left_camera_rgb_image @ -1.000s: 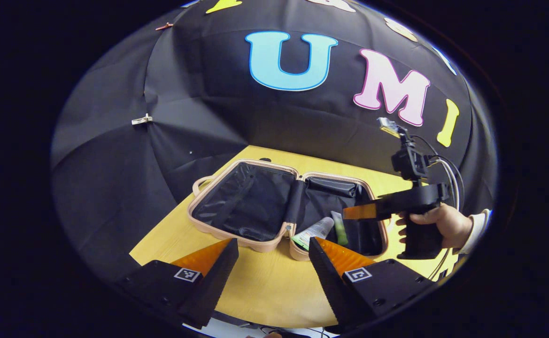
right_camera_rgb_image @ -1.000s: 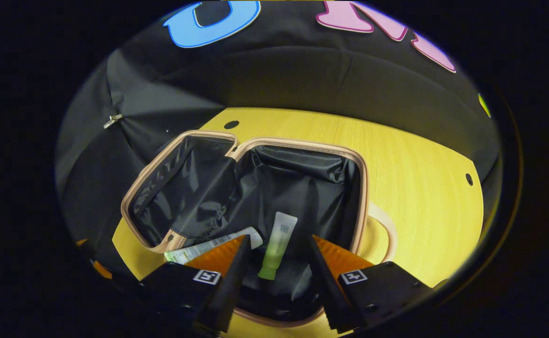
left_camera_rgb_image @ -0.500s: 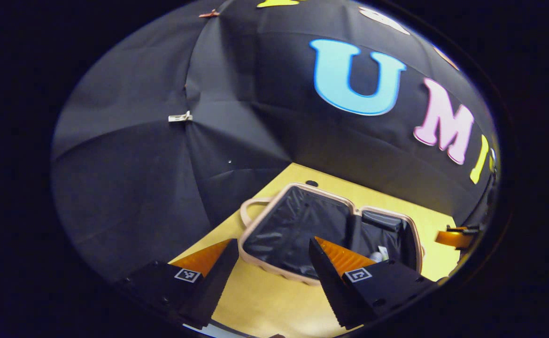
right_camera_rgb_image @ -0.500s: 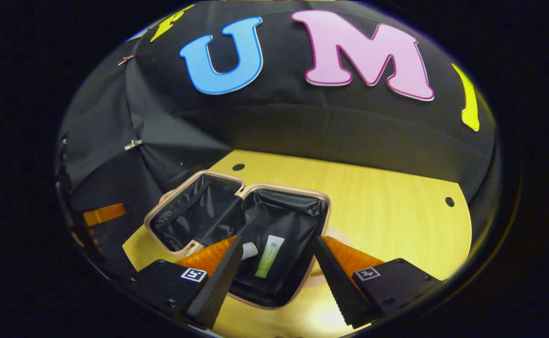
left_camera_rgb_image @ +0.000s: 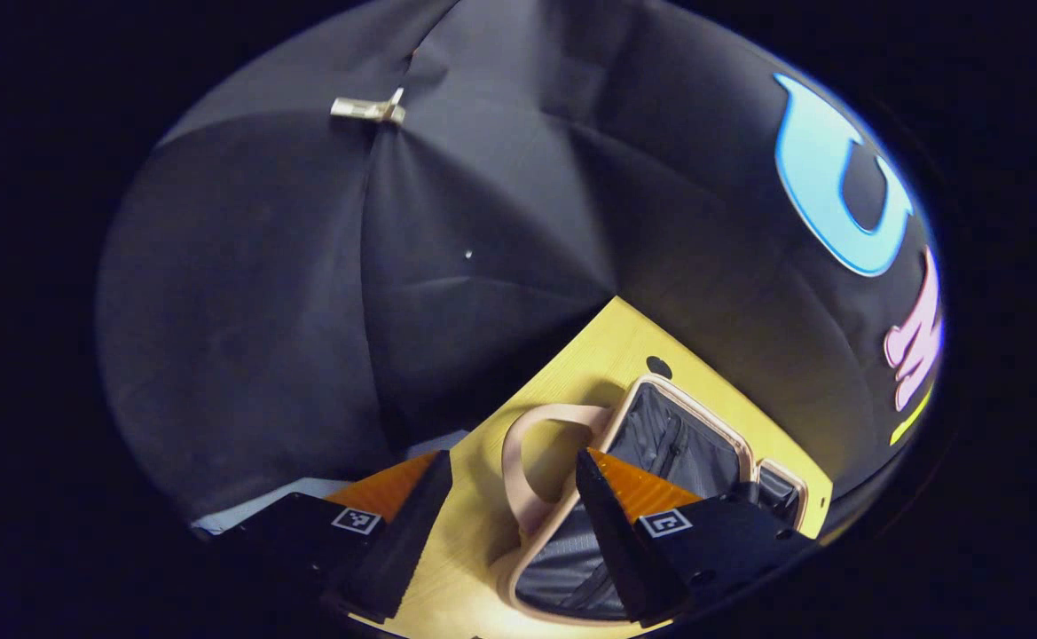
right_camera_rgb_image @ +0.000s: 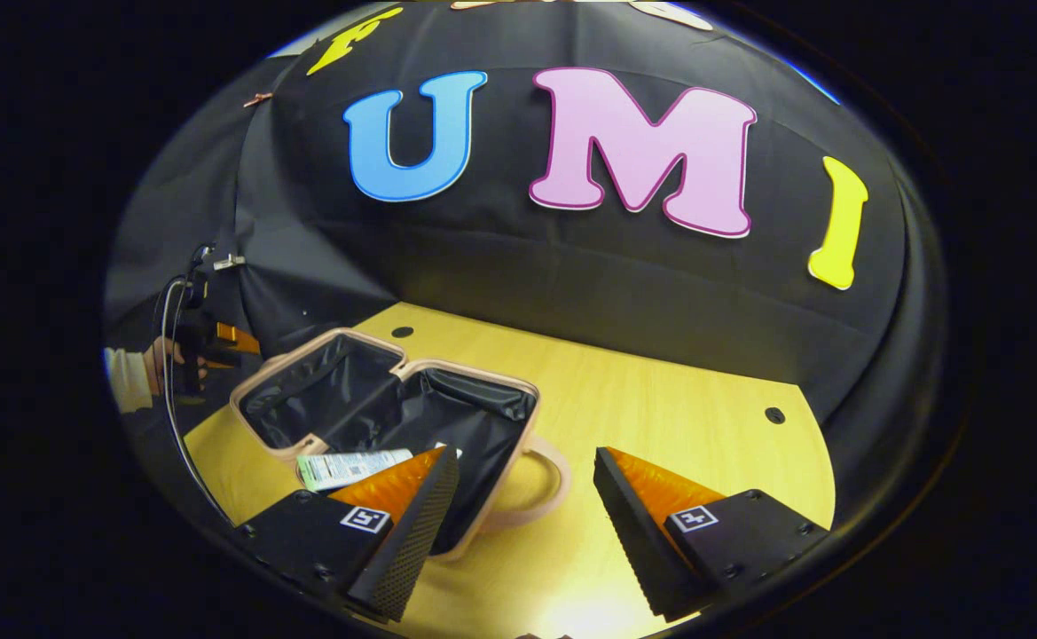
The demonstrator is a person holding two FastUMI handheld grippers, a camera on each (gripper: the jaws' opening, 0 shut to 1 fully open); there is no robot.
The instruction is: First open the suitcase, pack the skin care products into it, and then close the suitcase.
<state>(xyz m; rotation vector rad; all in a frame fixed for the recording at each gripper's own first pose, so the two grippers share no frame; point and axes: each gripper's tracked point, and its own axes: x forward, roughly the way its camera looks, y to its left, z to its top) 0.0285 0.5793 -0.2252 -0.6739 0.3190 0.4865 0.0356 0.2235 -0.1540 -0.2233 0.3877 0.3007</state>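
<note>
The pink suitcase [right_camera_rgb_image: 483,371] lies open flat on the yellow table, both halves lined in black. A white tube with a green label [right_camera_rgb_image: 341,466] rests across the front rim of its right half, partly behind one of my right fingers. My right gripper [right_camera_rgb_image: 527,453] is open above the table, just right of the case and over its right handle [right_camera_rgb_image: 546,493]. My left gripper [left_camera_rgb_image: 512,457] is open too, low by the case's left end. The left handle [left_camera_rgb_image: 522,470] shows between its fingers. The suitcase [left_camera_rgb_image: 660,435] lining lies just beyond. The left gripper [right_camera_rgb_image: 234,339] and the hand holding it show far left.
The yellow table [right_camera_rgb_image: 678,399] stretches bare to the right of the case, with small round holes [right_camera_rgb_image: 774,414] in it. The black cloth wall closes the back and left. A metal clip [left_camera_rgb_image: 367,108] pins the cloth high up.
My left gripper swung left and down to the suitcase's left handle. My right gripper drew back and to the right, off the case's right half; the green tube went out of sight.
</note>
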